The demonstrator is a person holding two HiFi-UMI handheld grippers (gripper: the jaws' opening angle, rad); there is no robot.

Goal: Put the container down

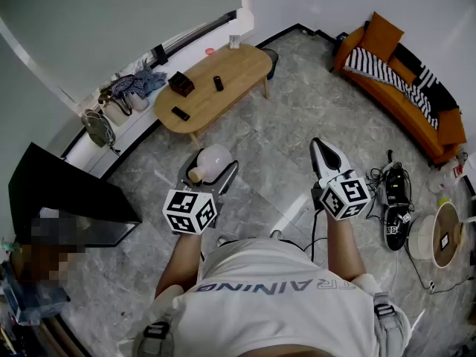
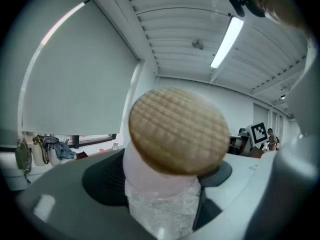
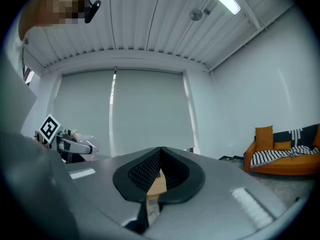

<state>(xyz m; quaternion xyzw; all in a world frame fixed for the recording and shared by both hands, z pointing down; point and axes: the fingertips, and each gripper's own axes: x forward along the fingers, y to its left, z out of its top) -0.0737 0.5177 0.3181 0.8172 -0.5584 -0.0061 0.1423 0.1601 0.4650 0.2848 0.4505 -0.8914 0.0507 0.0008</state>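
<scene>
The container (image 1: 214,160) is a clear, whitish jar with a round cork lid (image 2: 172,134). It lies on its side, lid toward the gripper's camera, held above the grey stone floor. My left gripper (image 1: 213,163) is shut on it with its jaws spread wide, and the dark pads (image 2: 102,181) press on the jar's sides. My right gripper (image 1: 326,149) is held level to the right with its jaws shut to a point. In the right gripper view a small tan strip (image 3: 156,186) shows in the seam between the dark pads (image 3: 145,171). The left gripper with the container (image 3: 67,141) shows there at the far left.
An oval wooden coffee table (image 1: 223,88) with a few small dark things stands ahead. An orange sofa (image 1: 405,95) runs along the right wall. A black panel (image 1: 63,195) lies at the left. Cables and devices (image 1: 394,203) and a round wooden-topped thing (image 1: 446,235) sit on the floor at the right.
</scene>
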